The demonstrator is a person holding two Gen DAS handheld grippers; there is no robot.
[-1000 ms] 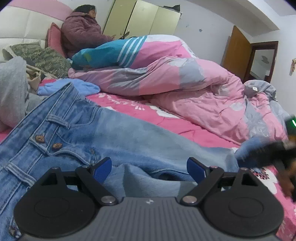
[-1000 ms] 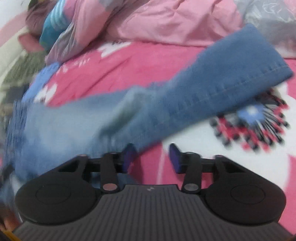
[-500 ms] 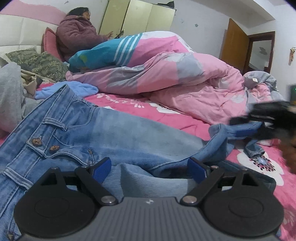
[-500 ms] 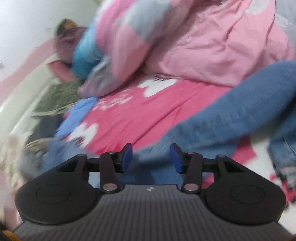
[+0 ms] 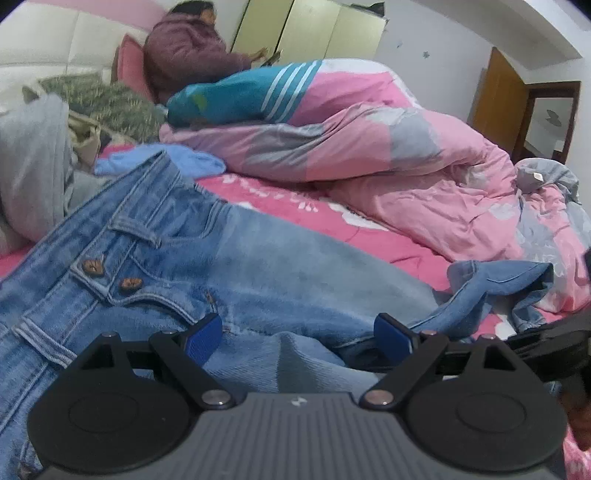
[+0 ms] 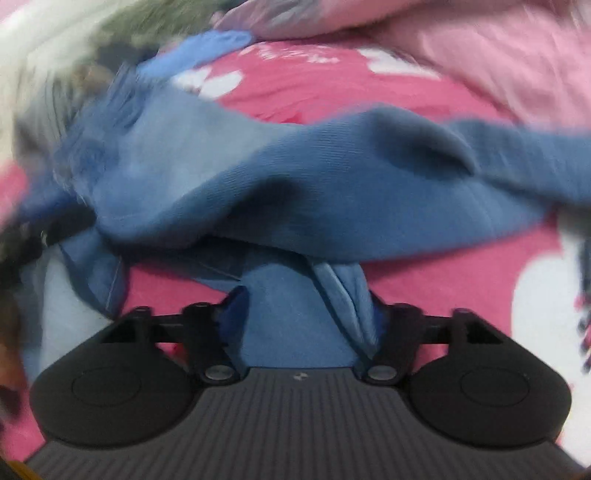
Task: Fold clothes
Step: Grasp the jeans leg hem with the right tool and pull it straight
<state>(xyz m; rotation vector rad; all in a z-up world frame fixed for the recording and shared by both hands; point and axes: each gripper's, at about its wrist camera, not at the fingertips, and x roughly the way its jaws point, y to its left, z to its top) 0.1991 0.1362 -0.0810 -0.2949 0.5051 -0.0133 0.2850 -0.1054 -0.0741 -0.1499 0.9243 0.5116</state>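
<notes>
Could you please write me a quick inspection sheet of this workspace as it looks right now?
Surface: bed with pink floral sheet.
Job's things: jeans spread out, one leg bunched.
Clutter: pink quilt, light blue garment, grey garment, green pillow.
Grippers: left gripper open over the denim; right gripper closing on a denim fold between its fingers.
Cables: nothing seen.
Surroundings: seated person, wardrobe, wooden door.

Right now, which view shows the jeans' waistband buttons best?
The left wrist view: the two brown buttons sit sharp on the jeans, ahead of the open left claw. The right wrist view is blurred, showing only bunched denim in the closing right claw, no buttons.
</notes>
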